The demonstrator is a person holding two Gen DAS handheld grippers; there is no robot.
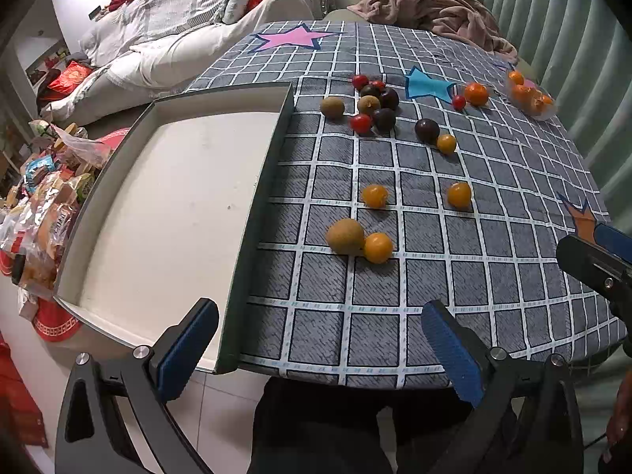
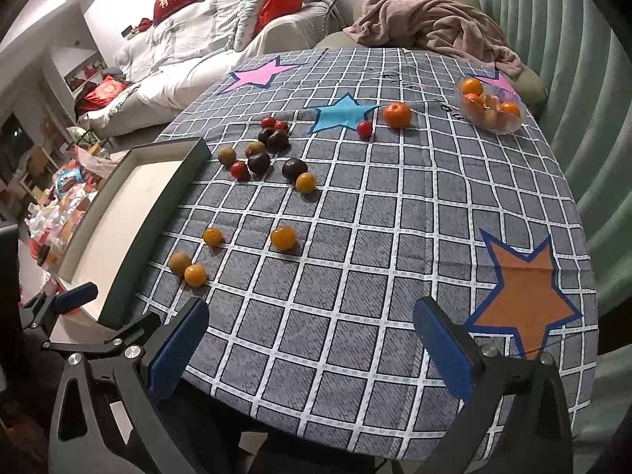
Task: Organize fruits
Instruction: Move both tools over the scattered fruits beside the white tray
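Left gripper and right gripper jaws apart; fruits loose beside tray

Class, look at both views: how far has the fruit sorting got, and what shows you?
Done: some oranges sit in the clear bowl. In hand: nothing; the left gripper and right gripper are both open and empty. Left: the tray holds no fruit, and kiwis, plums, tomatoes and a loose orange lie scattered on the tablecloth.
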